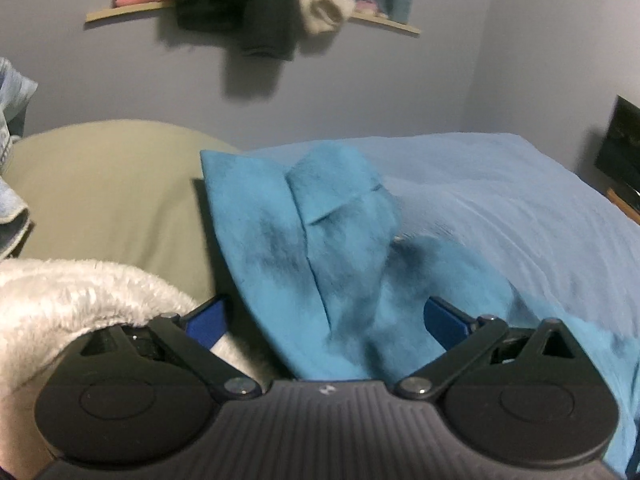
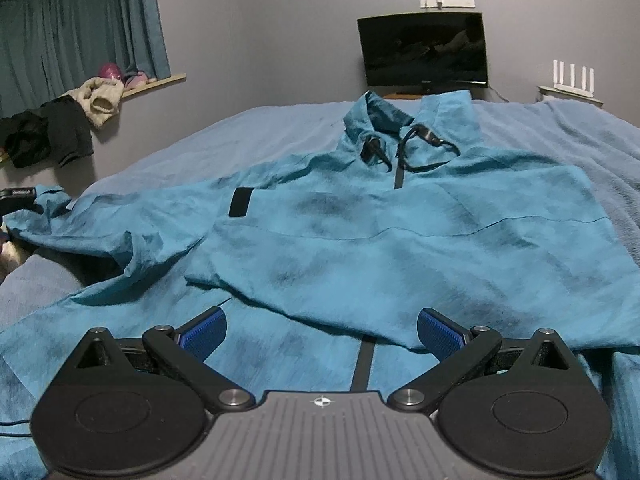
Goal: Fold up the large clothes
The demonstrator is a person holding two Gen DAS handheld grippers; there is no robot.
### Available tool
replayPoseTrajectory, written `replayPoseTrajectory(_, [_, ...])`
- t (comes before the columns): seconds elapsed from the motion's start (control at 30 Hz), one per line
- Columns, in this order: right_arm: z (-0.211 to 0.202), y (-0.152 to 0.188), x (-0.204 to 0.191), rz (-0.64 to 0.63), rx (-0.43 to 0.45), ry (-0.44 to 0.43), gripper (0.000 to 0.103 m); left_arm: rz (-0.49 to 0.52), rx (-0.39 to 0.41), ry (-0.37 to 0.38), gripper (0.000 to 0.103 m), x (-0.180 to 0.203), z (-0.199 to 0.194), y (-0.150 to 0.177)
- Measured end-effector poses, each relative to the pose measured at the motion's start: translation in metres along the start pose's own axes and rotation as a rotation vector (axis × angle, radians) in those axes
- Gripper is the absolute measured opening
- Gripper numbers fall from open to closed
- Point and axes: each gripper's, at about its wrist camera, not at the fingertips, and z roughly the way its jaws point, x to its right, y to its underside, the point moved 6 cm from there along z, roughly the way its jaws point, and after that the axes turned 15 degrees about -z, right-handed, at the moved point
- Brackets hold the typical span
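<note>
Teal jacket (image 2: 360,220) spread on a blue bed (image 2: 580,128); both grippers (image 2: 322,330) (image 1: 326,320) gape apart, cloth bunched between the left's fingers, white fleece (image 1: 72,296) beside.

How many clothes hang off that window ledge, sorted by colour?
Black garments: 2
Cream garment: 1
Total: 3, as far as the right view shows; the pink things on the ledge behind them are not counted.
</note>
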Motion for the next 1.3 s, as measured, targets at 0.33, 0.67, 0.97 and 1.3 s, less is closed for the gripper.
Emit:
replayPoseTrajectory(0.33, [0.005,0.003,0.001,-0.005,-0.007,-0.001,0.103,0.101,0.048,0.017,0.007,0.004,-0.013,0.006])
replayPoseTrajectory(0.67, [-0.004,-0.001,0.006,0.008,0.024,0.01,0.103,0.224,0.165,0.254,0.001,0.081,-0.092,0.0])
replayPoseTrajectory(0.97, [0.001,0.008,0.018,0.046,-0.011,0.049,0.103,0.358,0.154,0.632,0.001,0.217,-0.21,0.064])
replayPoseTrajectory(1.3, [0.009,0.023,0.026,0.084,-0.029,0.038,0.103,0.547,0.007,0.965,0.001,0.374,-0.321,0.226])
